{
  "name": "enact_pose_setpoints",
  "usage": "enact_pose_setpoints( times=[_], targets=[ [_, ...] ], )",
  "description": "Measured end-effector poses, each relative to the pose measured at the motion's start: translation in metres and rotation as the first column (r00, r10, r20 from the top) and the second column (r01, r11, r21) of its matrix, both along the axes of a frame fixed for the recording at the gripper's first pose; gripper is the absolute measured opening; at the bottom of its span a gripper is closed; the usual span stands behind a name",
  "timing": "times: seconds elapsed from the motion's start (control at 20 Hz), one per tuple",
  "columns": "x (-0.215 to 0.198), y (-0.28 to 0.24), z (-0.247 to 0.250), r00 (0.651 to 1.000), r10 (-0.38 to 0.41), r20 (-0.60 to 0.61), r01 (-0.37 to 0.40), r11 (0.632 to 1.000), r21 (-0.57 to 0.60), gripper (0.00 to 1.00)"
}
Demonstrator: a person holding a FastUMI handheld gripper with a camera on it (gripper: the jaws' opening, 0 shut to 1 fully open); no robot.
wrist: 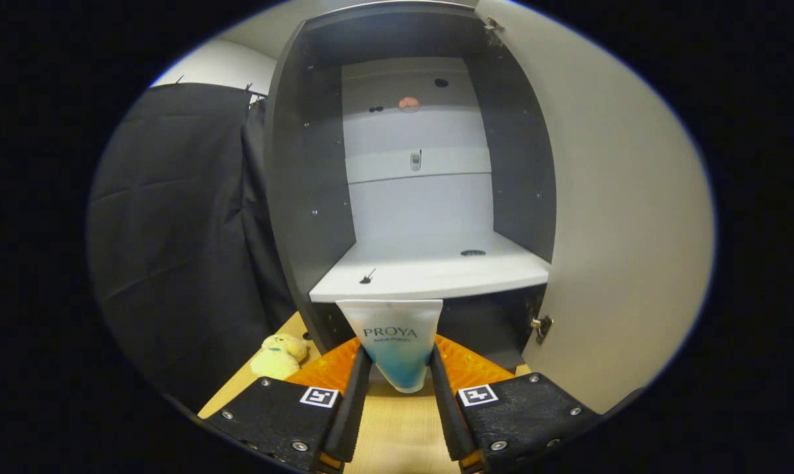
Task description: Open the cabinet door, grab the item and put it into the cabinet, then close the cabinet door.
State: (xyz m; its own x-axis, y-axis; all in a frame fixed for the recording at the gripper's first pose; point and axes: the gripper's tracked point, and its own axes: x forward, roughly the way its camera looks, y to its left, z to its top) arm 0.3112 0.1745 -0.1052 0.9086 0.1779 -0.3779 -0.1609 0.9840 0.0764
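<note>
My gripper (398, 368) is shut on a white and blue tube (394, 342), both fingers pressing its sides, its flat wide end pointing up and forward. Just beyond the tube stands the dark cabinet (305, 171) with its door (621, 217) swung open to the right. A white shelf (430, 270) lies level with the top of the tube, and it is bare. The tube is in front of the shelf's front edge, outside the cabinet.
A small yellow plush toy (278, 355) lies on the wooden table (397, 428) to the left of my fingers, near the cabinet's foot. Black cloth (173, 230) hangs left of the cabinet. The door's hinges (542, 326) sit at its inner edge.
</note>
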Motion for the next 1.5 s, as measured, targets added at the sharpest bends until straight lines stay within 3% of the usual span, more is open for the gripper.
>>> enact_pose_setpoints(
  times=[0.55,0.9,1.2,1.4,1.5],
  targets=[
    [0.109,-0.011,0.056,0.999,-0.026,0.038,0.025,0.999,0.028,0.52],
    [0.161,-0.002,0.038,0.999,-0.030,-0.018,0.030,1.000,-0.001,0.52],
    [0.179,0.000,0.009,0.995,-0.038,-0.092,0.036,0.999,-0.026,0.51],
    [0.185,-0.004,0.013,0.996,-0.058,-0.071,0.056,0.998,-0.029,0.56],
    [0.184,-0.002,0.022,0.998,-0.061,-0.034,0.060,0.998,-0.026,0.73]
  ],
)
